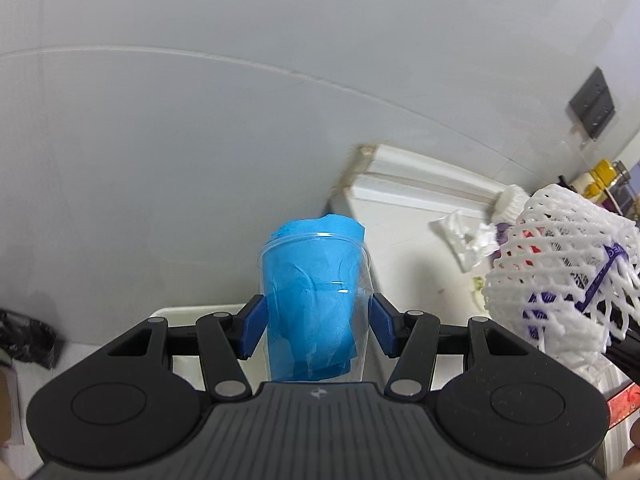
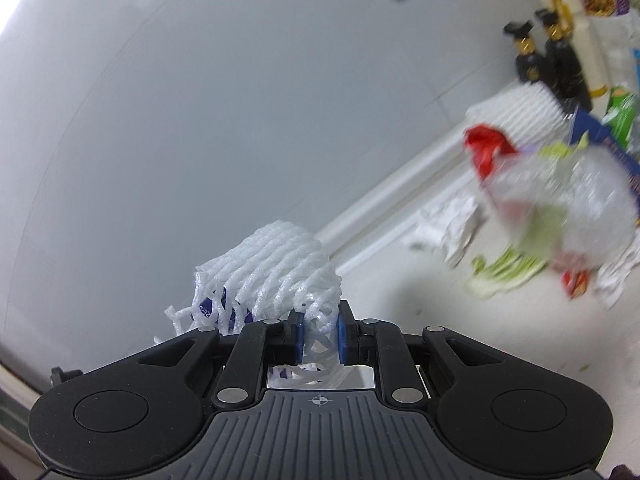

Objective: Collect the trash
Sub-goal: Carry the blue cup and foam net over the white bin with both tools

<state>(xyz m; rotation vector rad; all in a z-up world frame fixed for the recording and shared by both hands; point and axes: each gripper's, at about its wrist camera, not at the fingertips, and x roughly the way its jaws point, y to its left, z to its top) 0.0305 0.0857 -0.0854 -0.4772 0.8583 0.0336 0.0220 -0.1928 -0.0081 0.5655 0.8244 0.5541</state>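
Left wrist view: the left claw [image 1: 316, 324] is clamped on a clear plastic cup [image 1: 316, 304] stuffed with blue paper [image 1: 316, 280], held up against a pale wall [image 1: 200, 120]. Right wrist view: the right claw [image 2: 319, 338] pinches a white foam fruit net [image 2: 276, 276], also raised. On the white desk [image 2: 400, 300] beyond lie crumpled tissue [image 2: 448, 224], green scraps [image 2: 504, 272] and a blurred clear bag [image 2: 568, 200].

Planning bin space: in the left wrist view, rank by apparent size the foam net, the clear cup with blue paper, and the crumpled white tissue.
1. foam net and clear cup, alike; the net sits nearer the camera and is cut off, so unranked.
2. crumpled white tissue, clearly smallest, though farther off.
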